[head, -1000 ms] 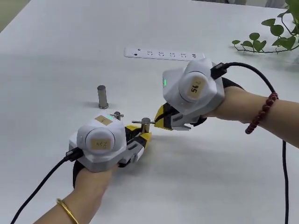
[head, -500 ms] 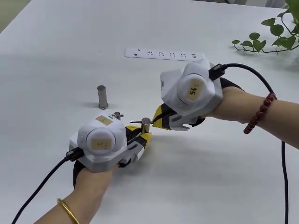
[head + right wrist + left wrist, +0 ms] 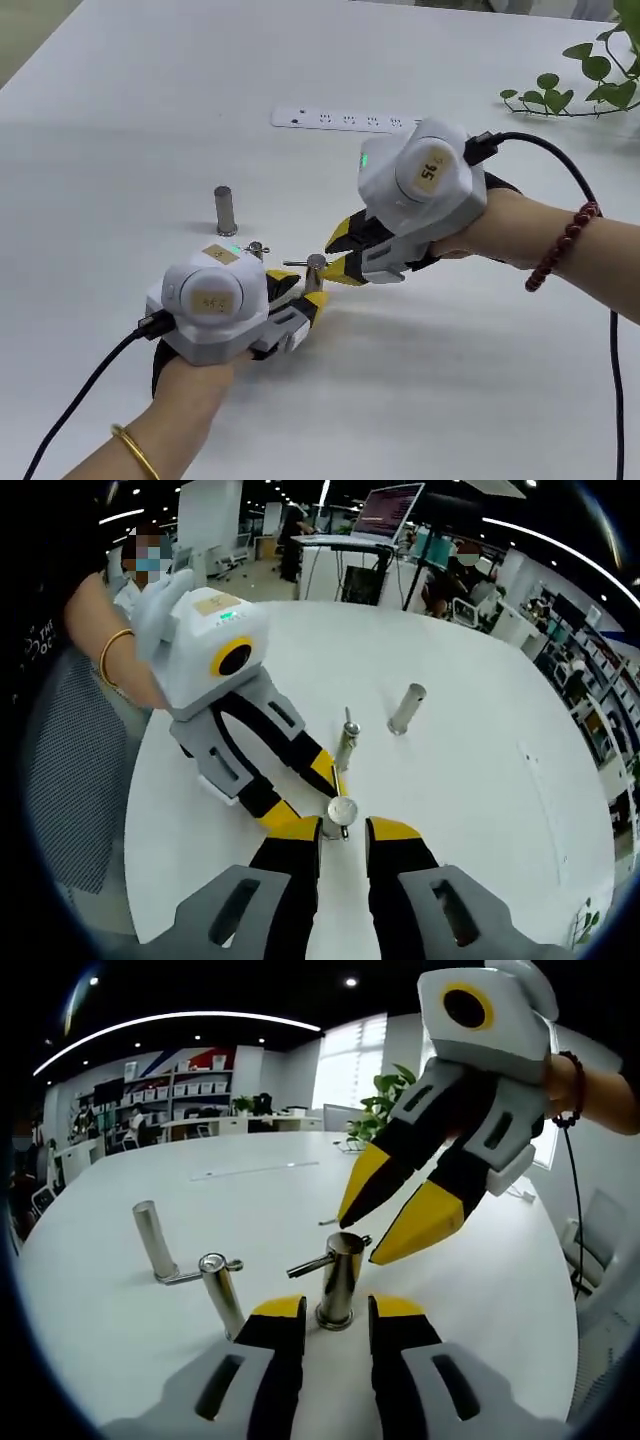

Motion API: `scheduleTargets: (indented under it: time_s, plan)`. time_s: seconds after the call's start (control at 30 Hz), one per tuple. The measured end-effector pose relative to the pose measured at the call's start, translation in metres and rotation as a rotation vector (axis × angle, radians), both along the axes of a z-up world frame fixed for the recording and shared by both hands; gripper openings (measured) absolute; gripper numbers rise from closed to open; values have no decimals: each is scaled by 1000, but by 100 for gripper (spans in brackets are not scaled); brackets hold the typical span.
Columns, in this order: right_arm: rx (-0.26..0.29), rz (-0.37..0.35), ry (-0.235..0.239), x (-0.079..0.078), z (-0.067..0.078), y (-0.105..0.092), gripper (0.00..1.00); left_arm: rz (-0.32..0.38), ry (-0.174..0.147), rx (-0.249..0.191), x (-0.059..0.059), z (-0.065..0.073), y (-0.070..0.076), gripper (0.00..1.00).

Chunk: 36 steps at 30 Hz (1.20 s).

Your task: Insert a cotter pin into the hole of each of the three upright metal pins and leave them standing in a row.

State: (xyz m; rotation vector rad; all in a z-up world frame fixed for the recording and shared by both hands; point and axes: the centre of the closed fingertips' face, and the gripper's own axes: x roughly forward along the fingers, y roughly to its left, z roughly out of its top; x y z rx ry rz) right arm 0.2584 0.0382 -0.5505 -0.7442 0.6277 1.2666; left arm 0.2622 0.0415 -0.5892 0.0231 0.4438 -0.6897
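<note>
Three metal pins stand on the white table (image 3: 120, 120). A bare pin (image 3: 224, 209) is farthest left. A middle pin (image 3: 256, 249) carries a cotter pin. On the nearest pin (image 3: 315, 270) my left gripper (image 3: 298, 288) is shut, low by its base. A cotter pin (image 3: 296, 264) sticks out sideways through that pin's top (image 3: 345, 1248). My right gripper (image 3: 332, 258) hovers open beside the pin top, its yellow fingertips (image 3: 352, 1200) spread and holding nothing. From the right gripper view the pin top (image 3: 342, 808) lies between my open right gripper (image 3: 342, 830).
A white power strip (image 3: 350, 120) lies at the back of the table. Plant leaves (image 3: 580, 85) reach in at the back right. Black cables trail from both grippers. Desks and people show in the background (image 3: 400, 540).
My right gripper's jaws have spread open and let go of the cotter pin, which stays through the held pin. The right gripper has tilted up slightly. The left gripper has not moved.
</note>
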Motion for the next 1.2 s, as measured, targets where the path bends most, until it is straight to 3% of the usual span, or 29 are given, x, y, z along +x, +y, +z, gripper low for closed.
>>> scheduleTargets:
  time_s: [0.07, 0.3, 0.8, 1.0, 1.2]
  plan:
    - [12, -42, 30, -1, -1, 0, 16, -4, 3, -5, -3, 2, 1, 25]
    - [54, -78, 60, 3, -3, 6, 16, 2, 26, -31, -11, 11, 7, 33]
    - [20, -70, 69, 5, -22, 13, 12, 54, 26, -80, -19, 35, 27, 49]
    - [16, -68, 72, 1, -23, 14, 10, 59, 43, -88, -24, 36, 32, 56]
    - [17, -72, 90, 0, -22, 14, 9, 43, 15, -56, -30, 41, 37, 62]
